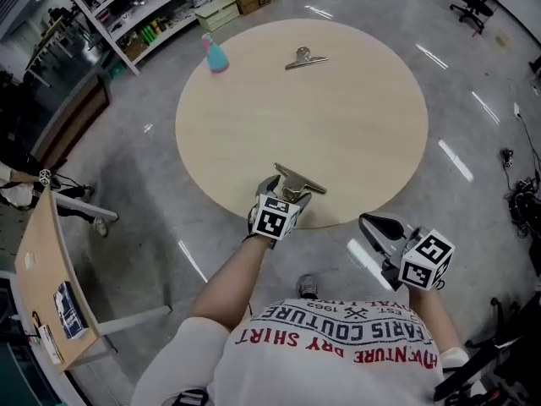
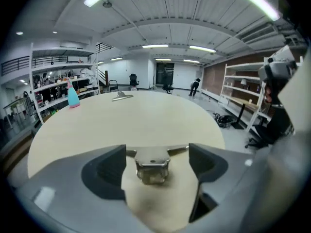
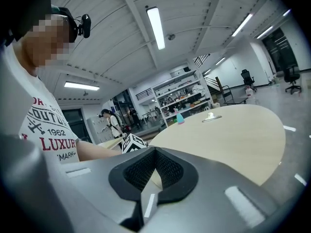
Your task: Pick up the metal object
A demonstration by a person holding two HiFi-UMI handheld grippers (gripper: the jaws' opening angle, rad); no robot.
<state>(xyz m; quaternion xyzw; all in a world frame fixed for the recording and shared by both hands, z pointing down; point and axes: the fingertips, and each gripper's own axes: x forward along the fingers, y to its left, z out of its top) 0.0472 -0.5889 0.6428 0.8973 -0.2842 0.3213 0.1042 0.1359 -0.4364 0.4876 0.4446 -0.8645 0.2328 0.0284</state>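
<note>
A metal clip (image 1: 297, 182) lies on the round wooden table (image 1: 355, 125) close to its near edge. My left gripper (image 1: 283, 194) is right at it, open, with one jaw on each side of the clip. In the left gripper view the clip (image 2: 153, 161) sits between the wide-apart jaws of that gripper (image 2: 155, 154), and neither pad presses on it. My right gripper (image 1: 385, 231) hangs off the table at the near right, shut with nothing in it; in its own view (image 3: 154, 154) the pads meet.
A second metal clip (image 1: 304, 59) and a blue bottle with a pink top (image 1: 215, 55) rest at the table's far side. Shelving (image 1: 161, 15) stands beyond the table at the back left. A side desk (image 1: 42, 286) is at my left.
</note>
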